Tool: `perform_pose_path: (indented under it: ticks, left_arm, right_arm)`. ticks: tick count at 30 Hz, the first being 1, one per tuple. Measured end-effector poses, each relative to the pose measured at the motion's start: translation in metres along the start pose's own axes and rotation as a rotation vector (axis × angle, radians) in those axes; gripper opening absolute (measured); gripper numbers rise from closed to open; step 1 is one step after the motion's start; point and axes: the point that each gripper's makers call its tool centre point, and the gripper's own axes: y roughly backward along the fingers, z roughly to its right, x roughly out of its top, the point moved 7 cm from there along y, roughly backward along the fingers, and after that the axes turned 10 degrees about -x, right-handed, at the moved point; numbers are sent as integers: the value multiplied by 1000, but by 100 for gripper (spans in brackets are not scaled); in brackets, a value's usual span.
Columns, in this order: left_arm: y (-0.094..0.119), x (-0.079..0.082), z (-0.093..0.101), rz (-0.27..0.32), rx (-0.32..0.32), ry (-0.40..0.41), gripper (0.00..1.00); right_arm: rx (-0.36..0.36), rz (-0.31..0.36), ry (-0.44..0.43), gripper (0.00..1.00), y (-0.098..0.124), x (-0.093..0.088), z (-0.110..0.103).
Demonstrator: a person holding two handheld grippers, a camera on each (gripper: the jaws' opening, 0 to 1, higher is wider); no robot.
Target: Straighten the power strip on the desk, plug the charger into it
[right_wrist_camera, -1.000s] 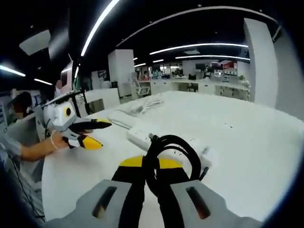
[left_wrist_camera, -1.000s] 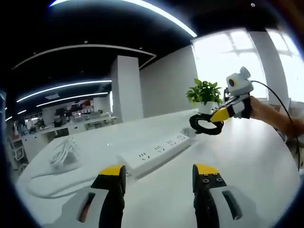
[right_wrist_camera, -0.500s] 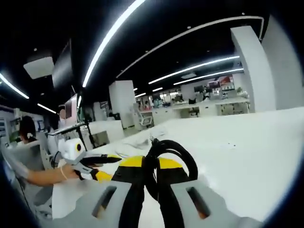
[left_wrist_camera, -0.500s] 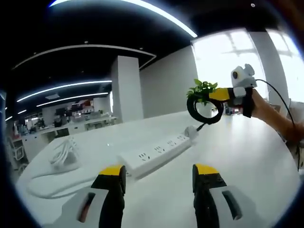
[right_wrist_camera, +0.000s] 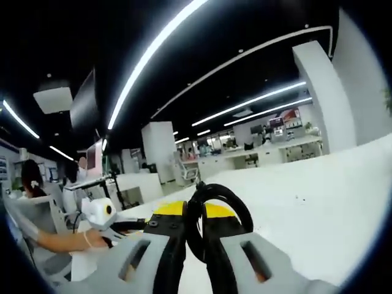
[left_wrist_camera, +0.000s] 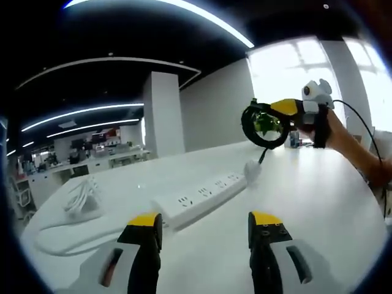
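Note:
A white power strip lies slantwise on the white desk, just beyond my left gripper, whose jaws stand open and empty. Its white cord trails off to the left. My right gripper comes in from the right, held high above the strip's far end and shut on a black coiled charger cable. A short length of cable drops from the coil to the white charger block by the strip's end. In the right gripper view, my right gripper pinches the cable coil. My left gripper is low at the left.
A bundle of white cable lies on the desk at the left. A potted plant stands behind the raised coil, near the bright window. A person's forearm reaches in from the right. Office desks and a pillar fill the background.
My right gripper has lifted the black cable coil from desk level to well above the strip's far end. Its view has tilted upward. The left gripper and the strip have not moved.

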Motion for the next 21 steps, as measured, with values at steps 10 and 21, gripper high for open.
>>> perform_pose_path:
  ticks: [10,21]
  left_arm:
    - [0,0,1,0,-2,0,57]
    - [-1,0,0,-3,0,1,57]
  right_arm:
    - [45,65,-35,8,-5,16,-6]
    - [95,128,-29,8,-12,26,-32]
